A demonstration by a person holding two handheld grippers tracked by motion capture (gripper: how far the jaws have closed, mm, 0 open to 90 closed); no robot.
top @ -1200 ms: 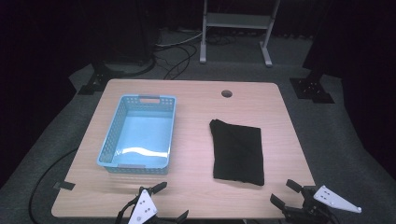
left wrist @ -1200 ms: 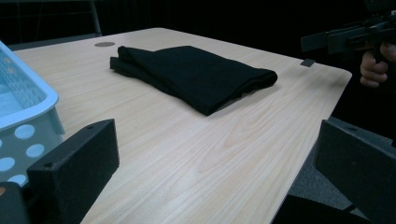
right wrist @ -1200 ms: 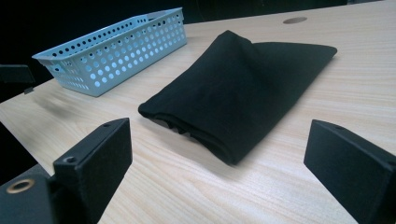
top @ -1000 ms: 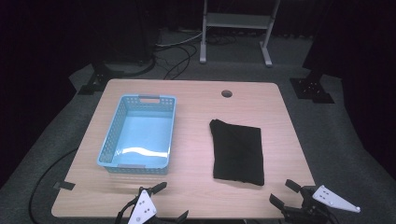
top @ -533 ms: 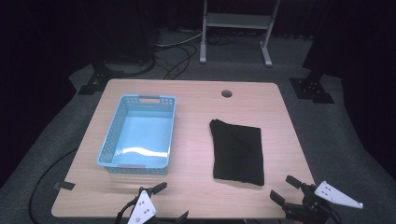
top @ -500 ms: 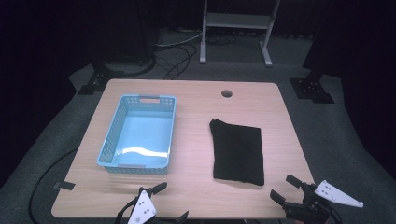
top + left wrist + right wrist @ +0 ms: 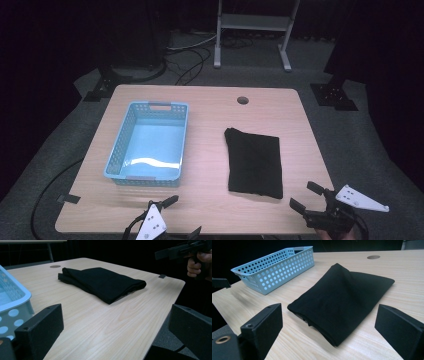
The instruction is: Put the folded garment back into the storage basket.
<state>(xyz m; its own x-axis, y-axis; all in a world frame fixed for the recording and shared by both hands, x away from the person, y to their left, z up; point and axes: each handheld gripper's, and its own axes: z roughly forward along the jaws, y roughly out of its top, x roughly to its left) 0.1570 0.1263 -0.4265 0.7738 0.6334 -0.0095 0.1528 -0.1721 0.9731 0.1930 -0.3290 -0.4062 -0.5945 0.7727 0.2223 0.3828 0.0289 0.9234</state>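
One folded black cloth [image 7: 254, 162] is lying flat on the right half of the desk [image 7: 210, 115]. The right tool [image 7: 306, 196] is hovering at the near right corner of the desk, just beside the near edge of the cloth and not touching it. In the right gripper view its two jaws are standing wide apart, with nothing between them, and the cloth [image 7: 342, 298] is lying close in front of them, one folded corner pointing toward the camera. The left tool [image 7: 180, 216] is staying at the near edge of the desk, in front of the basket [image 7: 116, 162], well apart from the cloth. Its jaws are also standing wide apart and are holding nothing; in the left gripper view the cloth [image 7: 100, 282] is lying farther off, to the right of the basket [image 7: 15, 293].

I am counting one cloth, one basket and two tools. The basket is light blue, with round holes in its walls [image 7: 279, 270], and it is standing on the left half of the desk, apart from the cloth. Nothing is lying inside it. In the left gripper view a hand [image 7: 197, 263] is holding the right tool beyond the far corner of the desk.
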